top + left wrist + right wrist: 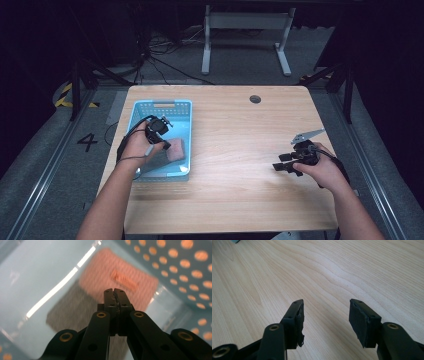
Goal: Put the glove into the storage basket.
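Two cloths: pink cloth (120,280) and grey cloth (71,312), overlapping flat in basket (150,106).
Left gripper (115,293): jaws closed together, empty, poised above pink cloth.
Right gripper (325,320): jaws wide apart, empty, low over table (332,272).
Handling: likely light, soft, limp.
Hold point: pinch an exposed edge or corner.

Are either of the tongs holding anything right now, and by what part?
Nothing is held. The left tongs are shut empty above the pink cloth in the blue basket; the right tongs are open over the table.
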{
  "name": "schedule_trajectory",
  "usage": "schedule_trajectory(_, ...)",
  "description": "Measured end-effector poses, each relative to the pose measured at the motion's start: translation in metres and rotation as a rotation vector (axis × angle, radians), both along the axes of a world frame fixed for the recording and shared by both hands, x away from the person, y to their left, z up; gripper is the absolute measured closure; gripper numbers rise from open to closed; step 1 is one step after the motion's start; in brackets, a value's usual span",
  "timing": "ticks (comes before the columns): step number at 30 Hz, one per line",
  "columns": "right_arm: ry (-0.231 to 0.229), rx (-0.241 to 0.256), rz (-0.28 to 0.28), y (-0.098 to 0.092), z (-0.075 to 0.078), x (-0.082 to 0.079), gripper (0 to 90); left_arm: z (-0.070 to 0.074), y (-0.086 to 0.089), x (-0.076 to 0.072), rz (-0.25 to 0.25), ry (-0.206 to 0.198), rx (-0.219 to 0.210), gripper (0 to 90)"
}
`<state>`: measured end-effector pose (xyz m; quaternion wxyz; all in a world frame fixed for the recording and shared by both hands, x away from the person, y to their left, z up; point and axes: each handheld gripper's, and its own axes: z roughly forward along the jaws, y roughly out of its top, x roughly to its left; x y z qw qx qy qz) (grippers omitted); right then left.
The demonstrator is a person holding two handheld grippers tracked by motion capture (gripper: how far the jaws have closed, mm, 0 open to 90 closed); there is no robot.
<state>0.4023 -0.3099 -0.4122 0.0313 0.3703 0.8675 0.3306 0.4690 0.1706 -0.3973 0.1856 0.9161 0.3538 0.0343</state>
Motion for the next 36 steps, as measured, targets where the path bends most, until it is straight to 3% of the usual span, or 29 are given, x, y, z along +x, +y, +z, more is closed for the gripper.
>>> schedule_trajectory(5, -0.001, -0.003, 0.006, 0.002, 0.000, 0.001, 46.8, -0.003, 0.017, -0.014, 0.022, 0.056, 0.044, 89.8)
schedule_trajectory(11, 0.000, -0.006, 0.015, 0.006, 0.000, 0.001, 46.8, -0.014, 0.029, -0.025, 0.042, 0.138, 0.067, 89.9)
schedule_trajectory(13, 0.001, -0.008, 0.015, 0.006, -0.001, 0.001, 46.8, -0.018, 0.031, -0.026, 0.052, 0.151, 0.091, 89.9)
schedule_trajectory(16, 0.002, -0.009, 0.019, 0.007, -0.001, 0.001, 46.8, -0.022, 0.033, -0.024, 0.071, 0.154, 0.094, 89.9)
schedule_trajectory(25, 0.001, -0.005, 0.014, 0.005, -0.001, 0.000, 46.6, -0.022, 0.032, -0.011, 0.115, 0.061, 0.137, 89.7)
schedule_trajectory(30, -0.002, 0.000, 0.011, 0.003, 0.000, 0.000, 46.6, -0.013, 0.030, -0.014, 0.124, 0.019, 0.089, 87.5)
schedule_trajectory(36, -0.012, 0.000, 0.008, 0.003, 0.003, -0.001, 46.7, 0.016, 0.025, -0.039, 0.117, -0.062, -0.040, 84.8)
